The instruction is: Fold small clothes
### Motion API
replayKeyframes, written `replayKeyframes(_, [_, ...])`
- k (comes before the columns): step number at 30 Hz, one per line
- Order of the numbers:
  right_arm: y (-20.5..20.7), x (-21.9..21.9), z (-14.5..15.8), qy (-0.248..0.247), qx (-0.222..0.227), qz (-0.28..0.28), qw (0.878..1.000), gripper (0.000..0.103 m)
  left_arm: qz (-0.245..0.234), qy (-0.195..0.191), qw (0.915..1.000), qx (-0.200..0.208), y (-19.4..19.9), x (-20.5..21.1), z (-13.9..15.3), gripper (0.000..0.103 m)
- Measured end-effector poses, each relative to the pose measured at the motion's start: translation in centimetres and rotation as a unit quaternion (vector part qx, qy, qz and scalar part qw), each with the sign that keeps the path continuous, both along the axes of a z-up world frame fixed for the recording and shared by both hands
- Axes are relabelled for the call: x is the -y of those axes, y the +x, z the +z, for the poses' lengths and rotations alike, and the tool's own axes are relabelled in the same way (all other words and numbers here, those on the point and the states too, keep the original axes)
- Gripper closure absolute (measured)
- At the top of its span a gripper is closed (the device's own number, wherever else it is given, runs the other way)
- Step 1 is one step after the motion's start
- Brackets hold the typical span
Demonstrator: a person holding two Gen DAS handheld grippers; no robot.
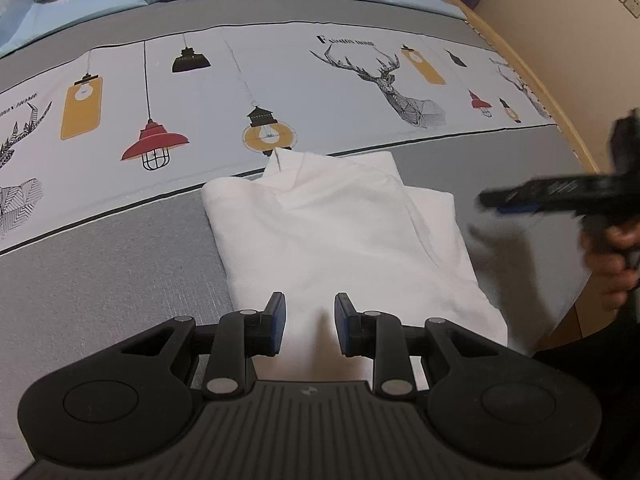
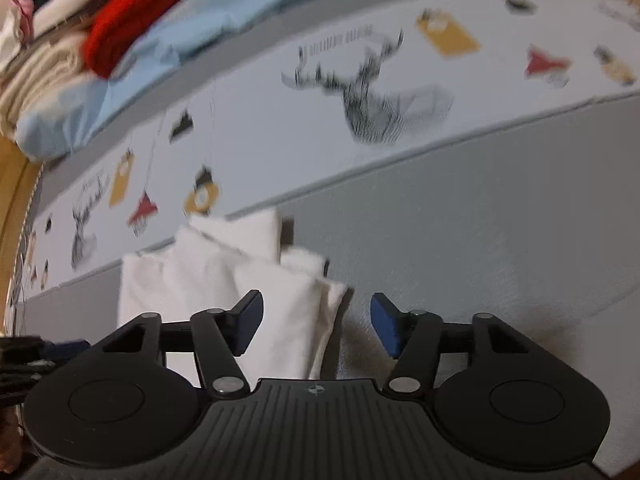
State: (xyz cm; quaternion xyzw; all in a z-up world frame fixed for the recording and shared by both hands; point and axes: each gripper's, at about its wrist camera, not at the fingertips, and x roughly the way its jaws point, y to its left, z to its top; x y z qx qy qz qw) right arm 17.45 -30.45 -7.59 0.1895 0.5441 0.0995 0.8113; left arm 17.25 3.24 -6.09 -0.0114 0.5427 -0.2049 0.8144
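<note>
On the bed, near its front edge: a white garment [image 1: 336, 240] lies partly folded on the grey band of the printed bedsheet [image 1: 280, 80], its far tip just reaching the lamp-and-deer strip. Long axis runs away from the person, toward the heaped clothes [image 2: 80, 32] at the back.

Left gripper [image 1: 310, 320] hangs directly over the near end of the garment, pointing steeply down. Fingers part-open, white cloth visible in the gap, pads not pressing on anything; released.

Right gripper [image 2: 316, 326] is off the garment's right edge, mostly over bare grey sheet. Fingers spread wide, nothing between them. From the left wrist view it shows as a dark smear [image 1: 560, 196], a hand [image 1: 612, 256] behind it.

The left is the nearer of the two; cloth lies straight ahead of its fingers, while the right would have to come back leftward to meet the stacked right edge.

Poor view: right wrist picture is heavily blurred, so the layers at that edge are hard to count, possibly three. Garment's near hem is hidden under the left gripper body. What kind of garment it is I cannot tell.
</note>
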Motion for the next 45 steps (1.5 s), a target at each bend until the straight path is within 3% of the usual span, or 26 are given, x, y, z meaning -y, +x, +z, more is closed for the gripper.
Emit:
replayKeyframes(3, [1.1,-1.3,-3.6,0.022,-0.055,-0.010,0.998,0.042,0.002,0.003,1.0000,-0.001,0.3,0.2,-0.2,0.073])
replayKeyframes(6, [1.9,-2.2,-4.6,0.030,-0.066,-0.025,0.997,0.044,-0.001,0.008,1.0000,-0.001,0.6,0.5,-0.3,0.073])
replayKeyframes(7, [2.2,-2.4,-4.7,0.031,-0.068,-0.027,0.997,0.053,-0.003,0.007,1.0000,-0.001,0.7,0.5,-0.3,0.073])
replayKeyframes(8, [2.4,-2.6,-4.8,0.038,-0.067,-0.031,0.997,0.072,-0.004,0.006,1.0000,-0.001,0.8,0.6,-0.4,0.073])
replayKeyframes(10, [2.6,-2.7,-4.7,0.053,-0.068,-0.037,0.996,0.091,-0.005,0.008,1.0000,-0.001,1.1,0.6,-0.5,0.073])
replayKeyframes(14, [2.5,-3.7,-1.9,0.039,-0.017,-0.020,0.999,0.095,-0.001,0.013,0.9999,0.001,1.8,0.5,-0.6,0.073])
replayKeyframes(16, [1.8,-5.0,1.9,0.032,0.059,0.019,0.998,0.095,0.000,0.014,0.9999,0.004,2.0,0.5,-0.5,0.073])
replayKeyframes(18, [0.7,-6.4,5.4,0.013,0.151,0.067,0.986,0.095,-0.001,0.015,0.9999,0.005,2.3,0.6,-0.6,0.073])
replayKeyframes(20, [0.8,-7.2,6.3,-0.008,0.185,0.083,0.979,0.093,-0.003,0.024,0.9997,0.006,2.7,0.8,-0.8,0.073])
replayKeyframes(25, [3.5,-5.0,2.6,-0.084,0.102,-0.021,0.991,0.081,-0.007,0.043,0.9991,0.002,3.5,1.3,-1.7,0.073])
replayKeyframes(27, [3.1,-4.0,3.1,-0.042,0.102,-0.025,0.994,0.081,-0.008,0.043,0.9990,0.002,3.6,1.2,-1.8,0.073])
replayKeyframes(30, [1.7,-5.1,4.2,-0.006,0.126,0.074,0.989,0.081,-0.008,0.045,0.9990,-0.001,3.7,1.1,-2.0,0.073])
replayKeyframes(32, [0.6,-6.5,3.3,0.001,0.108,0.164,0.981,0.080,-0.010,0.048,0.9988,-0.004,3.8,1.2,-2.3,0.073])
replayKeyframes(35, [-1.3,-8.3,-0.9,-0.082,0.040,0.254,0.963,0.080,-0.014,0.059,0.9981,-0.009,3.9,1.4,-2.9,0.073])
replayKeyframes(36, [-1.9,-8.4,-2.4,-0.123,0.023,0.268,0.955,0.078,-0.015,0.061,0.9980,-0.010,3.9,1.5,-2.9,0.073])
replayKeyframes(37, [-2.3,-8.3,-3.5,-0.150,0.015,0.277,0.949,0.056,-0.015,0.061,0.9980,-0.010,3.9,1.5,-3.0,0.073])
replayKeyframes(38, [-2.4,-7.7,-3.7,-0.151,0.012,0.269,0.951,0.053,-0.015,0.061,0.9980,-0.011,3.9,1.5,-3.1,0.073])
replayKeyframes(41, [-2.3,-6.1,-2.0,-0.105,0.019,0.236,0.966,0.055,-0.021,0.052,0.9984,-0.006,3.5,1.6,-2.9,0.073])
replayKeyframes(43, [-2.7,-6.3,-0.8,-0.089,0.048,0.251,0.963,0.055,-0.044,0.035,0.9984,-0.011,2.9,2.2,-3.2,0.072])
replayKeyframes(45, [-3.2,-6.8,-1.6,-0.073,0.026,0.281,0.956,0.055,-0.086,0.041,0.9953,-0.020,1.9,3.1,-4.1,0.068])
